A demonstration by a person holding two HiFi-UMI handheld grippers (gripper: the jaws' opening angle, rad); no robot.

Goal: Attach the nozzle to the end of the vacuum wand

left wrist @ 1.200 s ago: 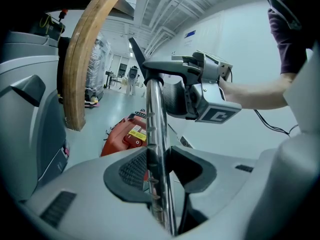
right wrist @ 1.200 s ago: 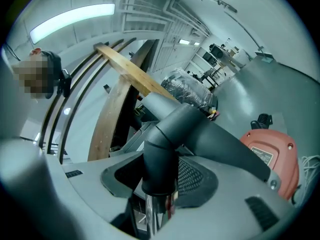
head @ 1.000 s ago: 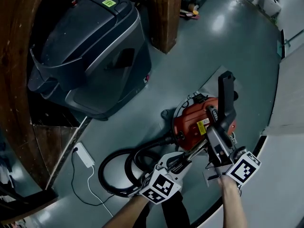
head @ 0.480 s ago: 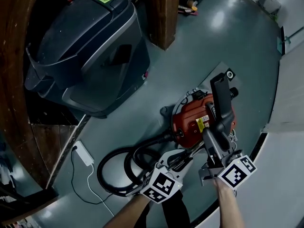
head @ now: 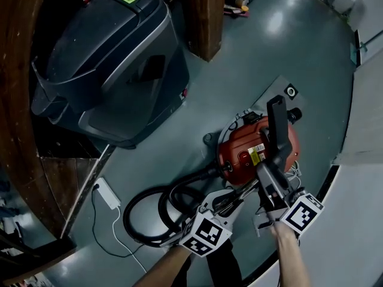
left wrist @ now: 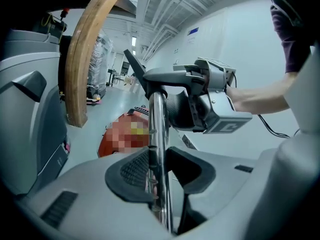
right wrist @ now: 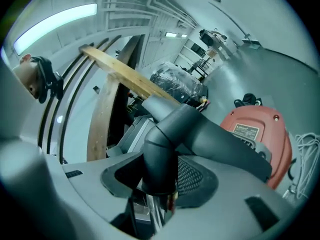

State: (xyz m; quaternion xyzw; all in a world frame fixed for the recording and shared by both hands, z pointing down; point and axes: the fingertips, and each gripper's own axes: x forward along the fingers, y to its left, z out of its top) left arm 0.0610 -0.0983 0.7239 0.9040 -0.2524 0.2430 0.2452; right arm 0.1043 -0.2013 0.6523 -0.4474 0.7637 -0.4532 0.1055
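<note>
Head view: my left gripper (head: 230,201) jaws, just been closing, pinch shiny chrome metal wand (left wrist: 158,119); right gripper (head: 270,192) clamps dark grey plastic nozzle (head: 277,127) collar.

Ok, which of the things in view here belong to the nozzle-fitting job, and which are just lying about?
Part of the job:
- metal wand
- dark nozzle
- red vacuum
- black hose

Just lying about:
- big grey machine
- white power brick with its cable
- wooden post
</note>
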